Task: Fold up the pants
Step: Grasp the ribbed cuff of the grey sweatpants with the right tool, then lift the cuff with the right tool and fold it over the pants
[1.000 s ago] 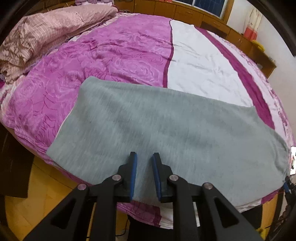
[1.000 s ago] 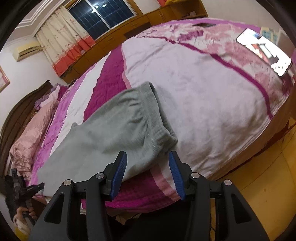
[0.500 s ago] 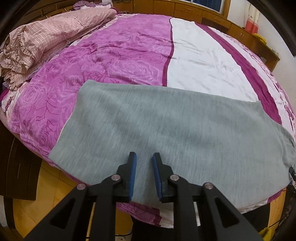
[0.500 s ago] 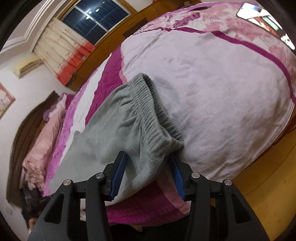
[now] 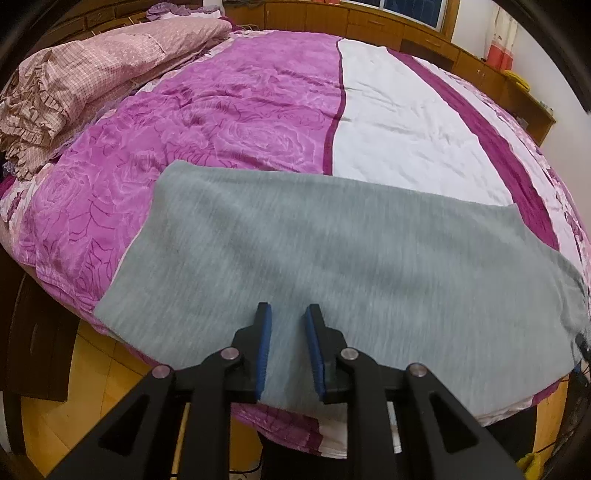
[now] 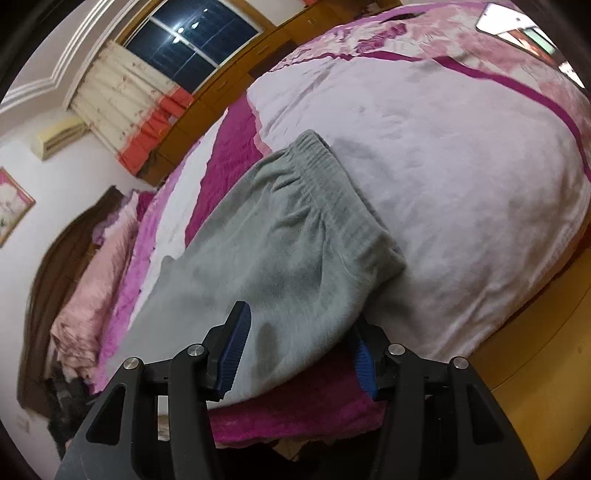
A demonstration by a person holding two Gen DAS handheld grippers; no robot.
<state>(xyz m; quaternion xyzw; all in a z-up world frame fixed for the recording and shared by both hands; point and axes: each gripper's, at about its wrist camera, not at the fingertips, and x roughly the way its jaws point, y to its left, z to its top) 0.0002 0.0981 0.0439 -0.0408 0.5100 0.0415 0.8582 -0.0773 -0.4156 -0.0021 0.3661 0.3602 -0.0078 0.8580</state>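
Note:
Grey sweatpants (image 5: 332,258) lie flat across the near edge of a round bed, legs to the left, waistband to the right. My left gripper (image 5: 288,317) is open with a narrow gap and hovers over the near edge of the pants' middle. In the right wrist view the elastic waistband (image 6: 332,192) of the pants (image 6: 266,266) lies just ahead. My right gripper (image 6: 299,343) is open wide, its fingers on either side of the near waist corner, the right finger partly hidden under the cloth.
The bed has a purple and white floral cover (image 5: 240,110). A pink checked quilt (image 5: 85,74) is heaped at the far left. A phone (image 6: 517,29) lies on the bed at far right. Wooden floor (image 5: 92,369) runs below the bed edge. Wooden cabinets (image 5: 406,26) line the wall.
My right gripper has moved forward until the waist corner lies between its open fingers. My left gripper has crept slightly forward over the pants' near edge.

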